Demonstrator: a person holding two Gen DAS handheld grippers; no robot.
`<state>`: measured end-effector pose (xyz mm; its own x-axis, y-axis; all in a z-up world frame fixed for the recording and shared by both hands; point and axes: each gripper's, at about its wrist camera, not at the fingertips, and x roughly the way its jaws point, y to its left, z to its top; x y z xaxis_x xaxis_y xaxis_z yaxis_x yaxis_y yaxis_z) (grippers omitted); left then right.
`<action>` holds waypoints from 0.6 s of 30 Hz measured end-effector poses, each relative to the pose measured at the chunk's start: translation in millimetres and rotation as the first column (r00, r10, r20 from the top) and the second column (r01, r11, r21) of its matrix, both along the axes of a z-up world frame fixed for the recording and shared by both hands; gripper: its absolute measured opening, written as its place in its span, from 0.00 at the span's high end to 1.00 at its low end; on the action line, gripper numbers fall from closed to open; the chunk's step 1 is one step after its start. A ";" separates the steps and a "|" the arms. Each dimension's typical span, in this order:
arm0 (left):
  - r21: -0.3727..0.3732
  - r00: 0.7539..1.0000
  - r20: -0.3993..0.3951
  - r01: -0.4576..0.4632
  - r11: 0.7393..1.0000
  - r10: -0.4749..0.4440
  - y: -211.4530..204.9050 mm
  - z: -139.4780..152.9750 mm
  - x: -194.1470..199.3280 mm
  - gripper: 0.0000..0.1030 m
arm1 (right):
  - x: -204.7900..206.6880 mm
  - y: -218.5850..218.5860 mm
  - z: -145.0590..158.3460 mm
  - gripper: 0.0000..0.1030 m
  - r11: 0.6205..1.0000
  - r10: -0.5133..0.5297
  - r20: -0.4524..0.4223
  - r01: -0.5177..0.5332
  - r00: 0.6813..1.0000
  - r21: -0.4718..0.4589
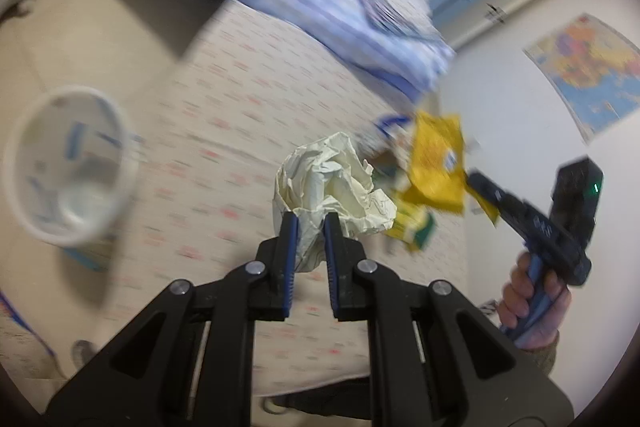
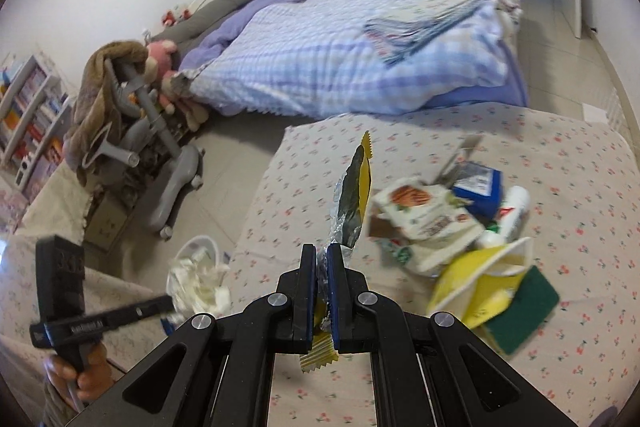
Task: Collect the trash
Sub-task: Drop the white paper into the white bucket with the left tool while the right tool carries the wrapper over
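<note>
Your left gripper (image 1: 311, 223) is clenching a crumpled cream paper wad (image 1: 332, 183) between its blue-padded fingers (image 1: 291, 227); the wad is bulging out past the fingertips and above them, with no clear long axis (it is a ball, more or less). Your right gripper (image 2: 319, 255) is pinching a yellow snack wrapper (image 2: 352, 199) flat between its fingers (image 2: 307, 259), which are closing almost fully on the foil. The wrapper's long axis is running along the fingers, its serrated top pointing up and away from you, its other serrated end sticking out behind the pads.

Moving outward, both loads are hanging over the mattress (image 2: 580, 163) with the small flower print. Just right of the wrapper, the trash pile (image 2: 460, 227) is lying on that mattress: white packets, a blue box, a white bottle, a yellow carton and a green sponge, all touching or overlapping. The mattress's left edge is running near your right gripper, and beyond it the tiled floor (image 2: 224, 163) is opening up.

The white bin (image 1: 68, 179) is standing off the mattress's edge, its mouth facing up (the left wrist view is blurred, so its contents are unclear). In the right wrist view it is showing just behind the paper wad. Farther off, the checked quilt (image 2: 340, 59) is lying on the bed, and a grey chair (image 2: 160, 139) is standing on the floor, well apart from the bin.
</note>
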<state>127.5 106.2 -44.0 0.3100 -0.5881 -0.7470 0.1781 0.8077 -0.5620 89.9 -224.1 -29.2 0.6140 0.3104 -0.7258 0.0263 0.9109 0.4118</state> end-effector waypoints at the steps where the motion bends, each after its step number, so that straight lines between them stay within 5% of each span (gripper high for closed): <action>1: 0.016 1.000 0.001 -0.024 1.000 0.024 11.5 -1.4 2.6 0.85 | 3.7 9.2 -1.2 0.94 1.000 0.018 -0.004 -0.018 1.000 -0.006; 8: 0.141 0.959 -0.064 -0.266 0.954 0.277 113.7 -41.6 30.1 0.85 | 27.9 83.0 -13.9 0.94 0.988 0.155 -0.029 -0.156 0.987 -0.022; 18: 0.245 0.944 -0.093 -0.287 0.926 0.318 142.5 -71.8 52.7 0.85 | 61.3 189.8 -38.4 0.94 0.945 0.327 -0.072 -0.328 0.942 0.000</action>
<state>180.3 248.7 -115.8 0.3390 -0.2938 -0.8938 -0.1564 0.9192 -0.3614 151.2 -34.3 -67.6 0.4271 0.4766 -0.7684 -0.2457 0.8790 0.4086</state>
